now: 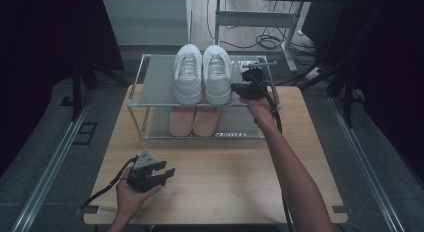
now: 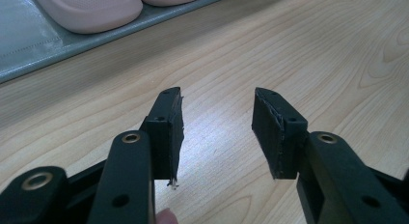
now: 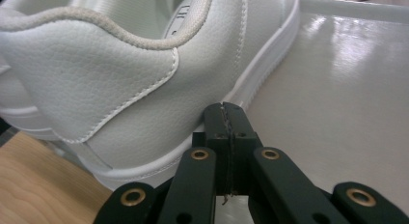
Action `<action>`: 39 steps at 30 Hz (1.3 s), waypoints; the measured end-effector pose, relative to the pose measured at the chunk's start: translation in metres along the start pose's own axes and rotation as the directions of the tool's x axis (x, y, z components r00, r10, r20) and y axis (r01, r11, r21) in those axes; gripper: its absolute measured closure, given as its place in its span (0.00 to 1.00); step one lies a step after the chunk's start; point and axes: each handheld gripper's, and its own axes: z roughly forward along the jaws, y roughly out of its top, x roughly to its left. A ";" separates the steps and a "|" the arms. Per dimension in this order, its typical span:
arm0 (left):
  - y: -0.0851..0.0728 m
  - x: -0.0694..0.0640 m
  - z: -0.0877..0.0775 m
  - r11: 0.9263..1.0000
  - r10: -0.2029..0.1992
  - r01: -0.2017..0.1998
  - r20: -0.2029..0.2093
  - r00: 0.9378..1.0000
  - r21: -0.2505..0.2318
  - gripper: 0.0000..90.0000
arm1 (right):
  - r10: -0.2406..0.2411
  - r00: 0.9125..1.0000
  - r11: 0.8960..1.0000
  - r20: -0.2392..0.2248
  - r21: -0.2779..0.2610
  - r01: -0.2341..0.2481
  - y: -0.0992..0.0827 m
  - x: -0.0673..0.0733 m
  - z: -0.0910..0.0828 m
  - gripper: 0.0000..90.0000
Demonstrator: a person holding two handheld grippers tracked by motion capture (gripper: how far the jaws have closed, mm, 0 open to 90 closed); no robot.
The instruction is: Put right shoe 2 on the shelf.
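**Closed jaws meet white sneaker on top shelf**

In the high view, a person's right arm reaches up the right half of the frame to a two-tier metal shoe rack point(image 1: 137, 87) standing at the far side of the wooden desk point(image 1: 225, 177). The right gripper point(image 1: 248, 87) sits just right of centre, in the upper half of the frame, against the outer side of the right-hand white sneaker point(image 1: 217, 74). That shoe stands beside its mate, the left-hand white sneaker point(image 1: 188, 74), on the rack's grey top shelf point(image 1: 157, 82), near the upper centre of the picture. A pair of pink slippers point(image 1: 194, 121) lies on the lower shelf directly beneath them.

The right gripper view shows the jaws pressed together with nothing between them, their tips at the white sole edge of the sneaker point(image 3: 144, 79), which takes up the upper left of that frame; the glossy shelf surface point(image 3: 337, 89) spreads across the right. Whether the tips actually touch the sole cannot be told.

At the lower left of the high view, the left gripper point(image 1: 162, 172) rests in the person's left hand point(image 1: 131, 197), low over the desk and well apart from the rack. The left gripper view shows its jaws spread wide over bare wood grain, holding nothing, with the pink slippers point(image 2: 96, 9) in the upper left corner.
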 end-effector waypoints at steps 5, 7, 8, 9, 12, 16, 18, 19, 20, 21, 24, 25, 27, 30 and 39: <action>0.000 0.000 0.000 1.000 0.003 -0.003 0.000 1.000 0.001 0.61 | -0.015 1.000 1.000 -0.011 0.005 0.015 0.000 0.012 0.003 1.00; 0.000 0.000 0.000 1.000 0.002 -0.002 0.001 1.000 0.000 0.61 | -0.007 1.000 1.000 -0.014 0.003 0.007 -0.001 0.011 0.003 1.00; 0.000 0.000 0.000 1.000 0.003 -0.003 0.001 1.000 0.001 0.61 | -0.003 1.000 1.000 -0.019 0.004 0.003 -0.002 0.011 0.003 1.00; 0.000 0.000 0.000 1.000 0.003 -0.003 0.000 1.000 0.002 0.61 | -0.004 1.000 1.000 -0.019 0.003 0.004 -0.002 0.010 0.002 1.00; 0.000 0.000 0.000 1.000 0.002 -0.002 -0.001 1.000 0.001 0.61 | -0.013 1.000 1.000 -0.027 -0.015 0.012 -0.004 0.008 -0.003 1.00; 0.000 0.001 0.000 1.000 0.004 -0.004 -0.004 1.000 0.001 0.61 | -0.039 0.998 0.998 -0.057 -0.054 0.036 -0.010 0.008 -0.021 1.00; 0.000 0.000 -0.001 1.000 0.006 -0.006 -0.006 1.000 0.003 0.61 | -0.049 0.996 0.996 -0.073 -0.076 0.044 -0.016 0.006 -0.031 1.00; 0.000 0.000 -0.001 1.000 0.004 -0.004 -0.007 1.000 0.002 0.61 | -0.054 0.995 0.995 -0.081 -0.086 0.047 -0.019 0.005 -0.036 1.00; 0.000 0.000 -0.001 1.000 0.004 -0.004 -0.007 1.000 0.003 0.61 | -0.062 0.994 0.994 -0.089 -0.096 0.054 -0.023 0.004 -0.042 1.00; 0.000 0.000 -0.001 1.000 0.004 -0.004 -0.007 1.000 0.003 0.61 | -0.068 0.993 0.993 -0.093 -0.101 0.059 -0.027 0.002 -0.047 1.00; 0.000 0.001 -0.001 1.000 0.003 -0.003 -0.010 1.000 0.001 0.61 | -0.080 0.990 0.990 -0.113 -0.121 0.066 -0.041 -0.004 -0.062 0.98; 0.000 0.001 -0.001 1.000 0.002 -0.002 -0.011 1.000 0.002 0.61 | -0.087 0.989 0.989 -0.116 -0.126 0.072 -0.046 -0.006 -0.066 0.98; 0.000 0.001 0.000 1.000 0.002 -0.002 -0.011 1.000 0.005 0.60 | -0.099 0.987 0.988 -0.123 -0.134 0.082 -0.058 -0.010 -0.075 0.97; 0.000 0.001 0.000 1.000 0.000 0.000 -0.014 1.000 0.010 0.60 | -0.113 0.983 0.985 -0.146 -0.143 0.092 -0.080 -0.018 -0.086 0.93; 0.000 0.000 0.002 1.000 -0.004 0.004 -0.012 1.000 0.012 0.59 | -0.168 0.969 0.979 -0.181 -0.142 0.143 -0.149 -0.035 -0.111 0.64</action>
